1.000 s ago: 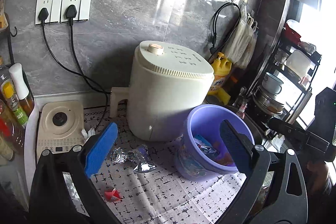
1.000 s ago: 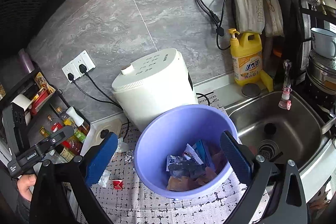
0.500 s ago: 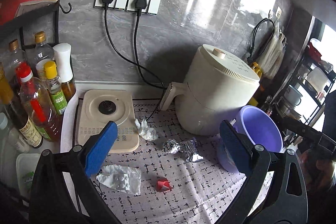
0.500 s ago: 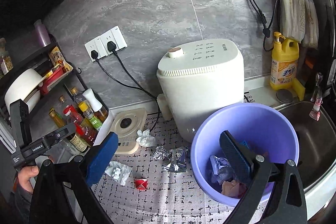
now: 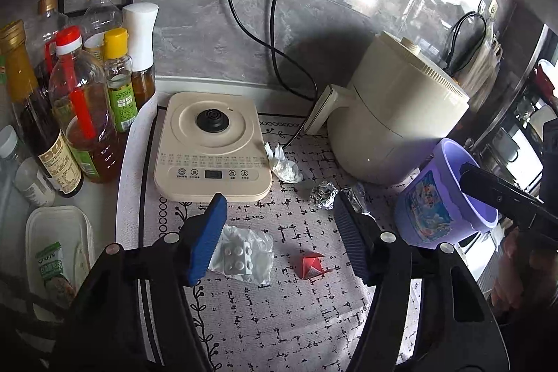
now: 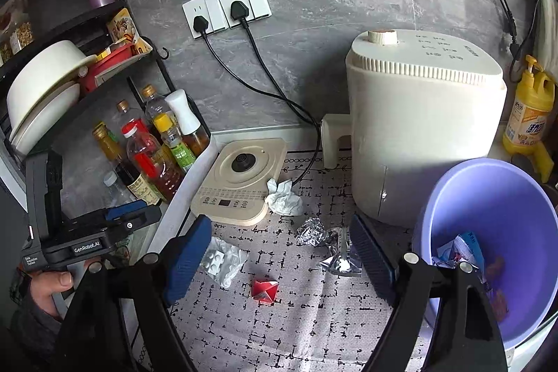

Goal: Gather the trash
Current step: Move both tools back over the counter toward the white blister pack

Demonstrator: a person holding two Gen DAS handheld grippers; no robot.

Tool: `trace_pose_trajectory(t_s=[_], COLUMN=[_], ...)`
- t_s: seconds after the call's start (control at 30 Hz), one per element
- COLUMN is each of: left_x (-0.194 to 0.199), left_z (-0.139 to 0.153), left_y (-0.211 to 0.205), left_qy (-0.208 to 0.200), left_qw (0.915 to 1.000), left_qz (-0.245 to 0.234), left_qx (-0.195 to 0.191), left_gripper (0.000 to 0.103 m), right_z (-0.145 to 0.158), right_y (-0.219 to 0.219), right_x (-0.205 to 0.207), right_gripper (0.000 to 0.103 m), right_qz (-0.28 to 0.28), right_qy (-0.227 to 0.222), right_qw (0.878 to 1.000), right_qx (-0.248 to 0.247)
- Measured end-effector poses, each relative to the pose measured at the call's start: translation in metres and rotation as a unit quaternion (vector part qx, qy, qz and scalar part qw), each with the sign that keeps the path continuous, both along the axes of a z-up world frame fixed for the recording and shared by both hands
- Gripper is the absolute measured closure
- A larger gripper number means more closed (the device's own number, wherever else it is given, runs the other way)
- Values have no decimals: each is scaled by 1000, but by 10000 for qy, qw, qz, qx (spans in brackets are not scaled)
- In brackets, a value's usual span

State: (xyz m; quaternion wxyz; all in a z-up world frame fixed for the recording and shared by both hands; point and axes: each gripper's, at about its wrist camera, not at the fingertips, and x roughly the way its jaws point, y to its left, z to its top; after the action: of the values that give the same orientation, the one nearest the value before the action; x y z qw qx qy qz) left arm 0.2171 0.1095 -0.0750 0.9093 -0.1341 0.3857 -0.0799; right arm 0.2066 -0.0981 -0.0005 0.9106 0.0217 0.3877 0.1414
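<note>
Two grippers are wide apart, holding nothing. Purple bucket [image 5: 446,197] sits at frame right. Left gripper [image 5: 279,232] hangs nearest the white pill pack [image 5: 244,255] at its left finger, red scrap [image 5: 310,264] lower middle between.

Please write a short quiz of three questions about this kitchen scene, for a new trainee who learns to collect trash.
1. True or false: the left hand-held gripper is shut on the red paper scrap.
2. What lies on the mat closest to the kettle base? A) white tissue B) foil ball C) blister pack
3. Fill in: the purple bucket already holds some ____.

Key: 1 false, both grippers are open and empty; 2 A; 3 wrappers.
</note>
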Motion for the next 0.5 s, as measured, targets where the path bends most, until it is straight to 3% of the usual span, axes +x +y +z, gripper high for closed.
trace_pose_trajectory(t_s=[0.23,0.5], left_x=[6,17], left_z=[-51,-97], left_y=[3,1], left_qy=[595,1167], left_qw=[9982,9932], left_qz=[14,-41], left_qx=[-9,-3], left_gripper=[53,60], right_z=[-51,-106], right_y=[18,36], right_x=[12,25], right_gripper=[34,38], right_qz=[251,528], right_qy=[602,1286], right_qw=[9979,9900], right_qx=[-69,-238])
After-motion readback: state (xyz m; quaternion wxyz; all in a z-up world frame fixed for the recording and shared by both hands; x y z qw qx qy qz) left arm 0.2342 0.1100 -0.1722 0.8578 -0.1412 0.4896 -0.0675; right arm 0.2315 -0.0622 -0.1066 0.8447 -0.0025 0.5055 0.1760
